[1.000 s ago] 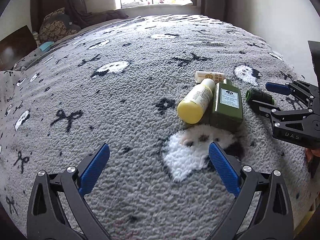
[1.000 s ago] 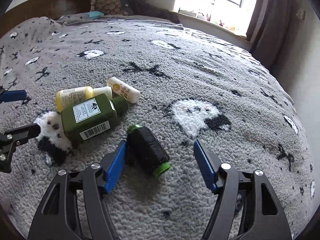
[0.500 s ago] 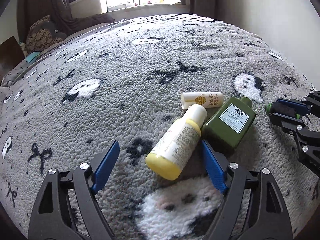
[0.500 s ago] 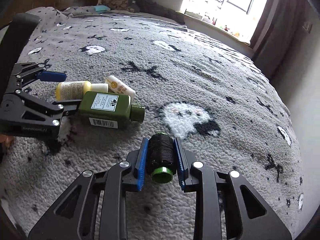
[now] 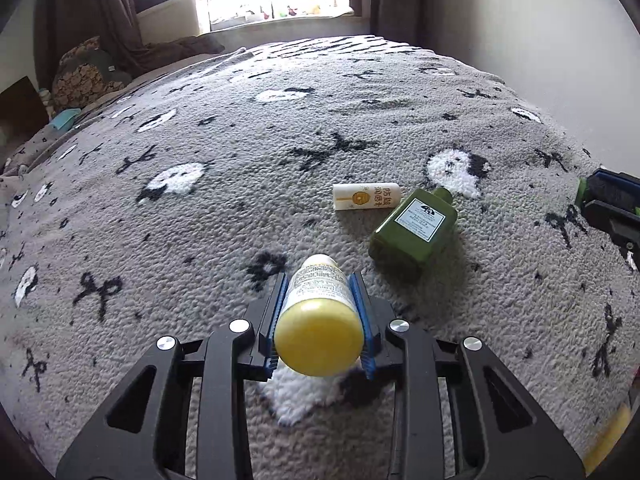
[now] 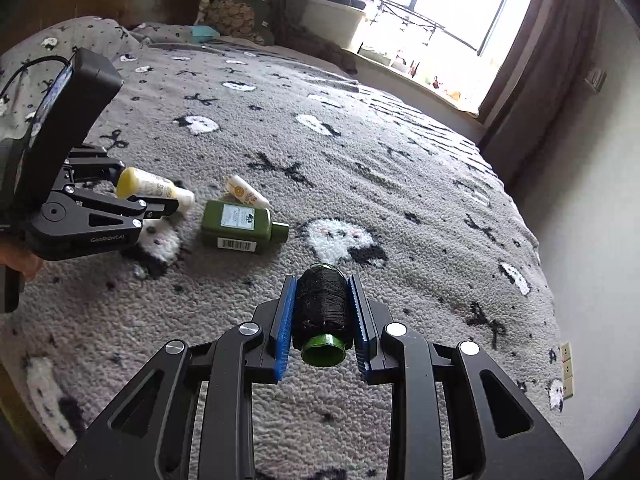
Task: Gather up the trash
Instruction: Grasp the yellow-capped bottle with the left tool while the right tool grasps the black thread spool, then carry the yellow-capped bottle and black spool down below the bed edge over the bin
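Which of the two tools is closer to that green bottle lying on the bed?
Left. The left tool, gripping the yellow bottle, is just beside the green bottle; the right tool is farther off.

Right hand-held gripper (image 6: 320, 312): blue pads clamped on black thread spool (image 6: 322, 308), green rim toward camera, raised above grey patterned bed (image 6: 400, 184). Left hand-held gripper (image 6: 160, 196) grips yellow bottle (image 6: 150, 186). Green bottle (image 6: 236, 224) and small white tube (image 6: 246, 196) lie mid-bed, just apart.
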